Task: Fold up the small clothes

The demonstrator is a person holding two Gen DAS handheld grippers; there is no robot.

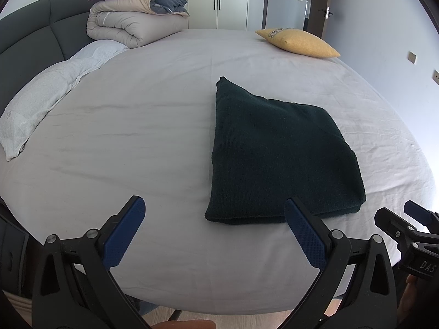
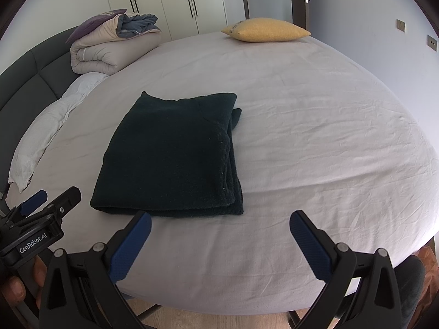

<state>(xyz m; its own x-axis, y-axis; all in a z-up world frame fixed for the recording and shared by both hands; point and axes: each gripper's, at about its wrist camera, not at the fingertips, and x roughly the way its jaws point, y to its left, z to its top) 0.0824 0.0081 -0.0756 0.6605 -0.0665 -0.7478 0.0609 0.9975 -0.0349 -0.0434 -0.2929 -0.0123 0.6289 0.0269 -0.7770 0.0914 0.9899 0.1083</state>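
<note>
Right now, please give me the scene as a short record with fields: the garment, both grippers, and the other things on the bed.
garment: dark green knit garment, folded into a rectangle, lying flat on the bed
surface: bed sheet, light grey, wrinkled
left gripper: open, empty, near the garment's close edge
right gripper: open, empty, near the garment's close edge
other things: yellow cushion at far side; rolled duvet by the headboard; white pillow along the left side

The folded dark garment [image 1: 277,159] is a thick, matt knit with a fuzzy nap. The bed sheet [image 1: 137,126] is thin, matt, lightly creased cloth. The yellow cushion [image 2: 266,29] looks coarse-woven. Both grippers are matt black plastic, with dimpled blue pads [image 2: 129,249] and dull metal pivot pins. The floor looks like pale wood.
</note>
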